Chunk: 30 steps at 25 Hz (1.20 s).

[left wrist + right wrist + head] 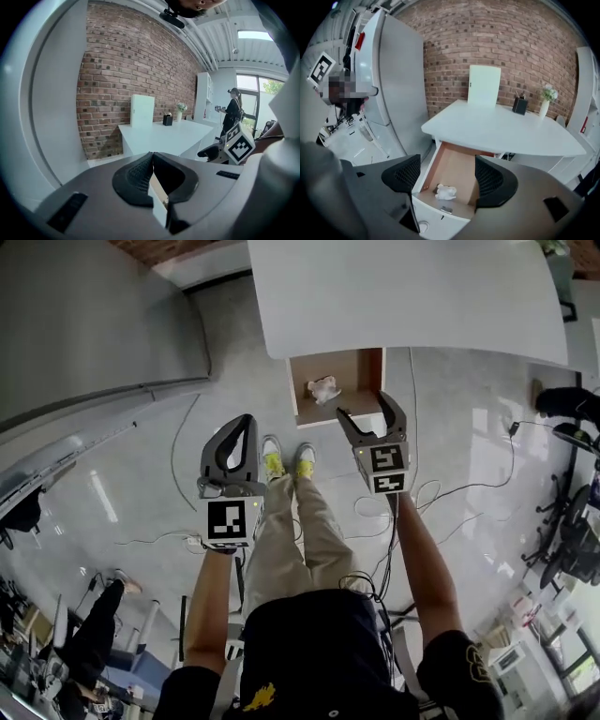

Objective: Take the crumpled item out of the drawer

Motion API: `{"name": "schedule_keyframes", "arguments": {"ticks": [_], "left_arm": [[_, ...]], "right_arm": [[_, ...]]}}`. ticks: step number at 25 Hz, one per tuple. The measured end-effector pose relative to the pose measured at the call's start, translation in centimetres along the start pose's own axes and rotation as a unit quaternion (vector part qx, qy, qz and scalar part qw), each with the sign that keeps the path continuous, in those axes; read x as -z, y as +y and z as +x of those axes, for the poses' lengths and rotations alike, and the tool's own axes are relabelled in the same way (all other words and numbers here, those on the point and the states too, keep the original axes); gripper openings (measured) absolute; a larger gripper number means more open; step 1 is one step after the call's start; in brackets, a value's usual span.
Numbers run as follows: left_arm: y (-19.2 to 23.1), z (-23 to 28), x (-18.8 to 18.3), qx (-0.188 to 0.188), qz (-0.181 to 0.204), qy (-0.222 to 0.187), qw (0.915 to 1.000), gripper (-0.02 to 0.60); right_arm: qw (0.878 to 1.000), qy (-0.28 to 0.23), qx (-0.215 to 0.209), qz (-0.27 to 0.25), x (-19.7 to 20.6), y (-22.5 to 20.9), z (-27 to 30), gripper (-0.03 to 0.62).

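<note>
Cannot see the back of the drawer (361, 371) from the head view: tucked away under the tabletop (403, 292). Cannot see all of the tabletop either: cut off by the top edge. Cannot tell the stuff of the crumpled item (323, 388): too small. Between the fingers (133, 176) of the left gripper (153, 157), only a thin tan and white strip (158, 197): too little to name.

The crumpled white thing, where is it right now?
In the head view the crumpled item lies inside the open drawer under the white table, just ahead of the open right gripper.
</note>
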<state>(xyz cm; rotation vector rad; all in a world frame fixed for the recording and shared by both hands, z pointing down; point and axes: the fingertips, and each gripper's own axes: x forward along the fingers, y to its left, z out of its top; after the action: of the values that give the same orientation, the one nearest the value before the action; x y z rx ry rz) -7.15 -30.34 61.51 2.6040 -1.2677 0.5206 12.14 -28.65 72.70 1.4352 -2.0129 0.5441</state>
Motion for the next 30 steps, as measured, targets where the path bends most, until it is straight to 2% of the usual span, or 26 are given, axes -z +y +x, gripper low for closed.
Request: {"name": "schedule_keyframes", "arguments": {"ticks": [4, 9, 12, 13, 15, 17, 18, 20, 21, 22, 25, 27, 30], "left_arm": [[-1.2, 3.7, 2.6, 0.021, -0.002, 0.006, 0.9998, 0.018], [-2.9, 7.4, 5.2, 0.055, 0.022, 0.016, 0.9981, 0.018], [-3.1, 8.5, 6.6, 0.058, 0.006, 0.024, 0.9980, 0.018], [-3.0, 8.9, 7.4, 0.059, 0.000, 0.030, 0.9978, 0.018], [-2.4, 9.6, 9.3, 0.058, -0.007, 0.042, 0.9974, 0.018], [-2.1, 9.6, 10.5, 0.056, -0.011, 0.052, 0.9970, 0.018], [-2.1, 9.2, 10.5, 0.054, -0.016, 0.056, 0.9968, 0.018], [-2.2, 8.2, 9.3, 0.048, -0.027, 0.060, 0.9967, 0.018], [-2.2, 7.5, 8.4, 0.047, -0.026, 0.060, 0.9968, 0.018], [-2.3, 6.8, 7.4, 0.046, -0.024, 0.059, 0.9969, 0.018], [-3.3, 4.9, 6.5, 0.054, -0.010, 0.058, 0.9968, 0.018], [-3.4, 5.0, 7.6, 0.067, 0.003, 0.061, 0.9959, 0.018], [-2.5, 5.8, 8.4, 0.079, 0.016, 0.062, 0.9948, 0.018]], "right_arm": [[0.996, 0.087, -0.025, 0.003, 6.6, -0.9, 6.8, 0.377], [0.983, 0.176, -0.043, 0.018, 14.6, -2.0, 13.5, 0.368], [0.976, 0.212, -0.053, 0.005, 17.8, -1.7, 16.5, 0.252], [0.972, 0.226, -0.056, -0.001, 18.9, -1.6, 17.7, 0.245], [0.962, 0.265, -0.070, -0.007, 21.3, -0.9, 20.2, 0.249], [0.945, 0.311, -0.095, -0.019, 22.9, 0.3, 21.4, 0.245], [0.935, 0.336, -0.110, -0.026, 23.1, 0.8, 21.2, 0.212], [0.923, 0.365, -0.120, -0.034, 22.1, 1.1, 20.1, 0.201], [0.922, 0.368, -0.117, -0.038, 21.2, 0.9, 19.4, 0.152], [0.922, 0.368, -0.111, -0.048, 20.4, 0.9, 18.6, 0.048], [0.928, 0.352, -0.098, -0.080, 20.3, 1.4, 16.2, 0.040], [0.938, 0.326, -0.083, -0.083, 20.1, 1.1, 15.9, 0.040], [0.956, 0.274, -0.067, -0.080, 17.3, 1.0, 15.0, 0.040]]}}
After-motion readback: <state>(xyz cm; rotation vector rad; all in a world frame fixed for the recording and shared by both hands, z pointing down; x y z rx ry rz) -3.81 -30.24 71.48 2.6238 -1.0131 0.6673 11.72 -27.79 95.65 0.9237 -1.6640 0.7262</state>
